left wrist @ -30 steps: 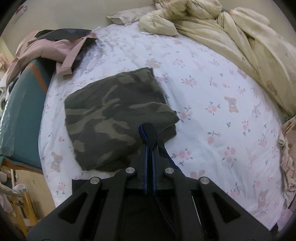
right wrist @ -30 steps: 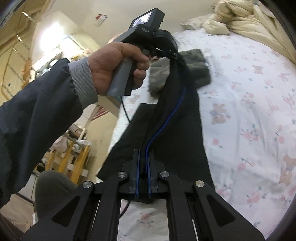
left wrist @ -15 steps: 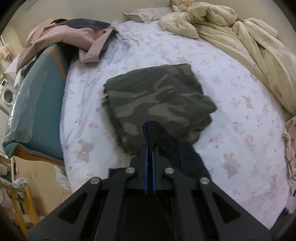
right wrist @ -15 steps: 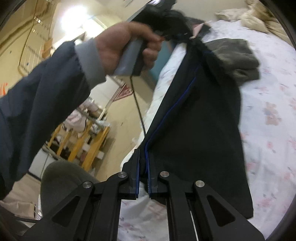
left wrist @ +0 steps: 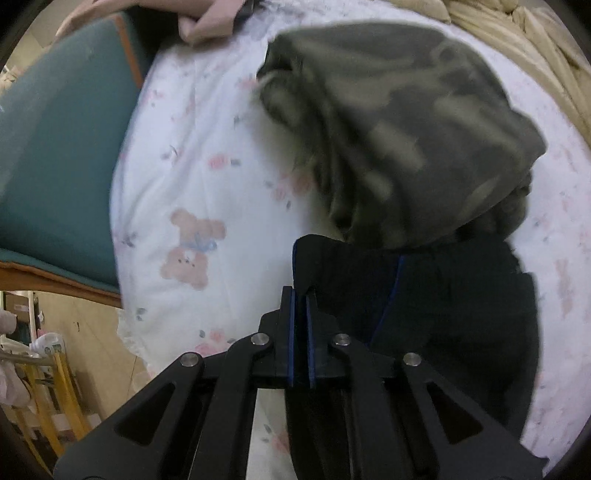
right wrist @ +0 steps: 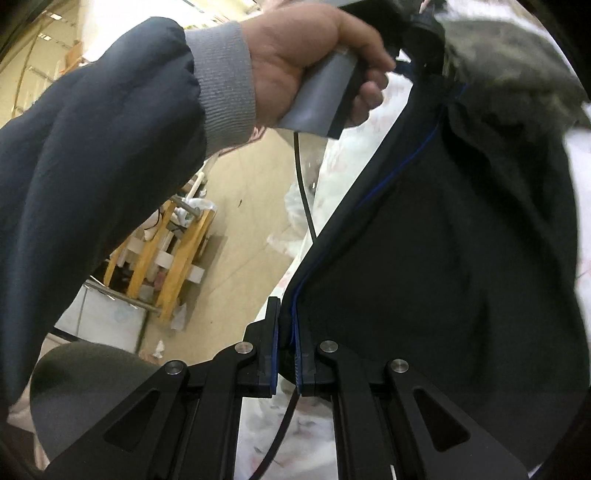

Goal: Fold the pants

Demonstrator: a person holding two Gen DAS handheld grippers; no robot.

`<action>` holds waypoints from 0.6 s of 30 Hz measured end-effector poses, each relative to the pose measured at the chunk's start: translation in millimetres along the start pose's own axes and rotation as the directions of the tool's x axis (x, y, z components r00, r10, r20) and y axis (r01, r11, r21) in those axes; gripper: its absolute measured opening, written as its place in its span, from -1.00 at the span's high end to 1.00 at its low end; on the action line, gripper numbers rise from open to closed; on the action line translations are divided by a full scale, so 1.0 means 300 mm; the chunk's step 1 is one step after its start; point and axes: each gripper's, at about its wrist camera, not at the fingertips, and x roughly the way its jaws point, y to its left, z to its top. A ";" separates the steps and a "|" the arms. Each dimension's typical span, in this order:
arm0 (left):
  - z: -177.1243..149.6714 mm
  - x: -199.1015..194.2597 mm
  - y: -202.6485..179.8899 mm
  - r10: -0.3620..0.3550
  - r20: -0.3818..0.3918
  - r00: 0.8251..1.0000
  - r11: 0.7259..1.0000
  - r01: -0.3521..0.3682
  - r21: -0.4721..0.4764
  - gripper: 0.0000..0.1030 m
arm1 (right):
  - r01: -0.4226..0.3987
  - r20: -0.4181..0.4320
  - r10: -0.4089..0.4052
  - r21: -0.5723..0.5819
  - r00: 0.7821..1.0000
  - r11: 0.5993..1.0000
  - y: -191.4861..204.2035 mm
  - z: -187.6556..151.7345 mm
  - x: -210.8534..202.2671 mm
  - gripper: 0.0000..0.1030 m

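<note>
Black gripper (right wrist: 286, 347) linkage, silver screws, blue pads; navy sleeve (right wrist: 92, 147), grey cuff.

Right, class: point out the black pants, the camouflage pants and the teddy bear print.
black pants (left wrist: 461, 306), left wrist view, flat middle panel
camouflage pants (left wrist: 399, 122), left wrist view, top folded layer
teddy bear print (left wrist: 190, 247), left wrist view, bear's body

I count two black two-finger grippers, one left (left wrist: 300, 306) and one right (right wrist: 286, 332). There are two pairs of pants: one black pair with blue piping (left wrist: 450, 306) and one folded camouflage pair (left wrist: 399, 125). I see one cream quilt (left wrist: 524, 40), one pink garment (left wrist: 207, 22), though blurred, and one bare hand (right wrist: 314, 55).
</note>
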 end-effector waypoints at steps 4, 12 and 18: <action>-0.034 0.057 0.028 -0.030 -0.003 1.000 0.999 0.030 -0.029 0.78 | -0.011 -0.041 0.014 0.073 0.999 0.997 -0.035 -0.018 0.082 0.79; -0.116 -0.060 0.145 -0.079 0.035 0.996 0.986 0.083 -0.143 -0.21 | -0.105 -0.073 0.111 0.083 0.991 0.991 -0.011 -0.066 0.101 0.79; -0.307 -0.235 0.234 -0.148 0.053 0.988 0.960 0.156 -0.232 -0.51 | -0.117 -0.034 0.118 0.036 0.992 0.993 -0.015 -0.118 -0.137 0.10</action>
